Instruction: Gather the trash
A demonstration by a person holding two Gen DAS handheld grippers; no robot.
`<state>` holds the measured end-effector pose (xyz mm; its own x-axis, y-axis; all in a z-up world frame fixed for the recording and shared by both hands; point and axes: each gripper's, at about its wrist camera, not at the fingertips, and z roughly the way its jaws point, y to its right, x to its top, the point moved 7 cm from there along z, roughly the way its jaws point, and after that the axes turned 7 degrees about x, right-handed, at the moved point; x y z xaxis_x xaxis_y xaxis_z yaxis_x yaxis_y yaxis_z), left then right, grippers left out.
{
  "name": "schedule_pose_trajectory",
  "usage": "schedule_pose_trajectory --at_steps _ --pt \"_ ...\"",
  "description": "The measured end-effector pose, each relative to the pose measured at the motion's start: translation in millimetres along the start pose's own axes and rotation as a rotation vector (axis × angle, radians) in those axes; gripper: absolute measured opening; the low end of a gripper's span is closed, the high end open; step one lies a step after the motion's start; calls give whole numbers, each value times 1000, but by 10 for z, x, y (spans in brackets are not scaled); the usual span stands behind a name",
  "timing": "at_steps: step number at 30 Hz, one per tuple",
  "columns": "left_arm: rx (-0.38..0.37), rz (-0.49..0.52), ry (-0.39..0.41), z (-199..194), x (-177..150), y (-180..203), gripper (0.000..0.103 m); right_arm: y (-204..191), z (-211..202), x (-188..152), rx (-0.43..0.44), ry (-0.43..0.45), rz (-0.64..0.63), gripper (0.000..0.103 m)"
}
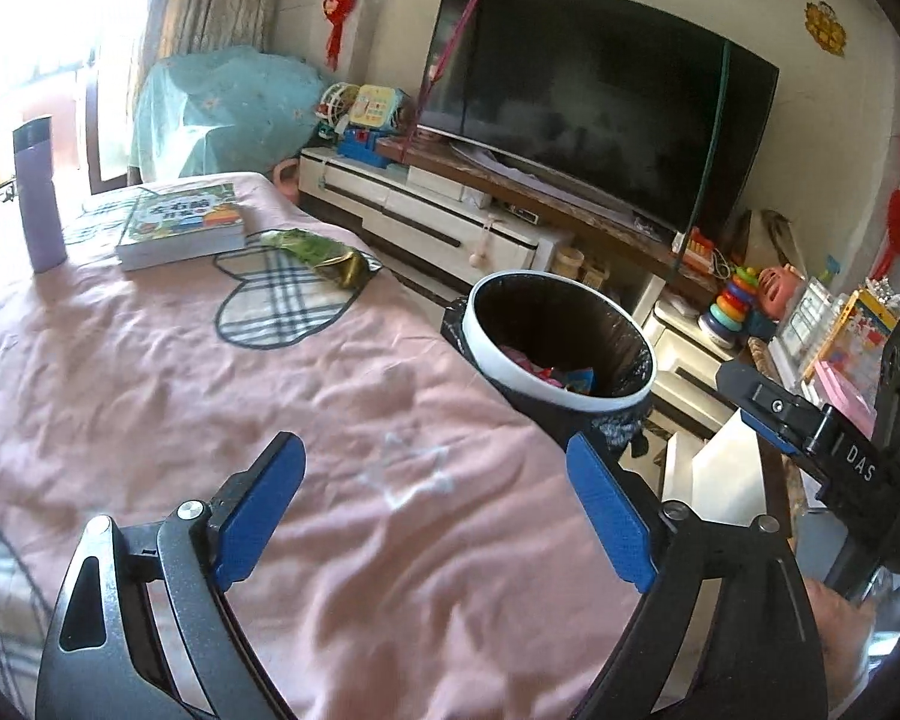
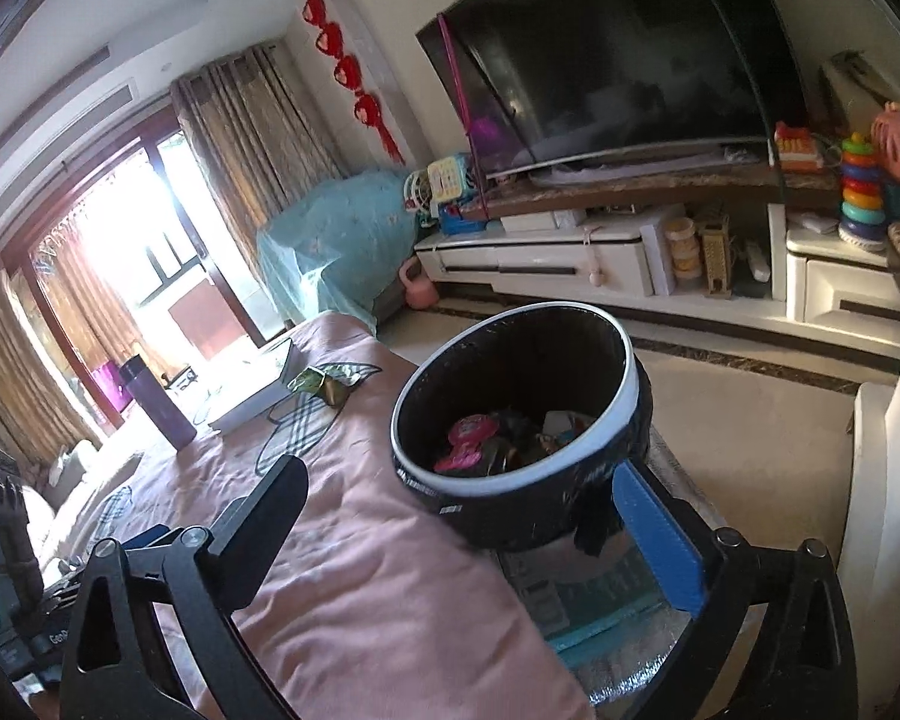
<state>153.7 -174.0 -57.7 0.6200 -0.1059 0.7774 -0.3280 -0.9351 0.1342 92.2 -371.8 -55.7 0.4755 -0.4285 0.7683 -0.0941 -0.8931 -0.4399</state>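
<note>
My left gripper (image 1: 435, 510): jaws spread wide, nothing between the blue pads; it hangs over the pink cloth near the cloth's right edge.
My right gripper (image 2: 474, 528): jaws spread wide, gripping nothing; the bin's lower wall sits in the gap between them in the right wrist view, and I cannot tell whether a pad touches it; the left wrist view shows this gripper (image 1: 810, 420) at its right side, beyond the bin.
Trash bin (image 2: 513, 405): round, white rim, black liner bag folded over the rim; it stands just off the right edge of the cloth-covered table (image 1: 150, 390); from my left wrist it (image 1: 561, 342) lies ahead and to the right of the jaws.
Trash in bin: several wrappers (image 2: 468, 441) lie on the bottom, pink ones among them.
Trash left on table: a crumpled green and gold wrapper (image 1: 324, 255) lies near the far right corner of the cloth, just beside the book.
Book (image 1: 180, 225): lies flat toward the far edge, colourful cover up.
Purple bottle (image 1: 37, 195): stands upright near the far left of the cloth, apart from the book.
Checked heart patch (image 1: 282, 300): on the cloth, its upper part under the wrapper.
Beyond the table: a dark television (image 1: 594, 102) on a low white cabinet (image 1: 438, 222) with toys.
</note>
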Motion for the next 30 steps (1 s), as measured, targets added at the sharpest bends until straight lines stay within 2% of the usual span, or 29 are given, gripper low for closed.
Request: schedule_pose_trajectory --at_steps 4,8,13,17,22,30 --pt "33 7 76 -288 -16 -36 93 -145 -135 -55 -19 6 -33 102" --pt "73 6 172 -591 22 -92 103 -349 -398 4 -52 57 -87 103" --pt "193 9 273 -869 -51 -157 103 -559 -705 16 -152 181 -200 103" --pt "242 4 337 -978 -143 -207 103 -547 -699 -139 -200 195 -224 103" --pt "283 30 349 -920 -190 -221 103 -478 -656 -250 -216 222 -230 103" --pt "292 61 345 -872 -232 -138 103 -415 -610 -307 -244 214 -231 103"
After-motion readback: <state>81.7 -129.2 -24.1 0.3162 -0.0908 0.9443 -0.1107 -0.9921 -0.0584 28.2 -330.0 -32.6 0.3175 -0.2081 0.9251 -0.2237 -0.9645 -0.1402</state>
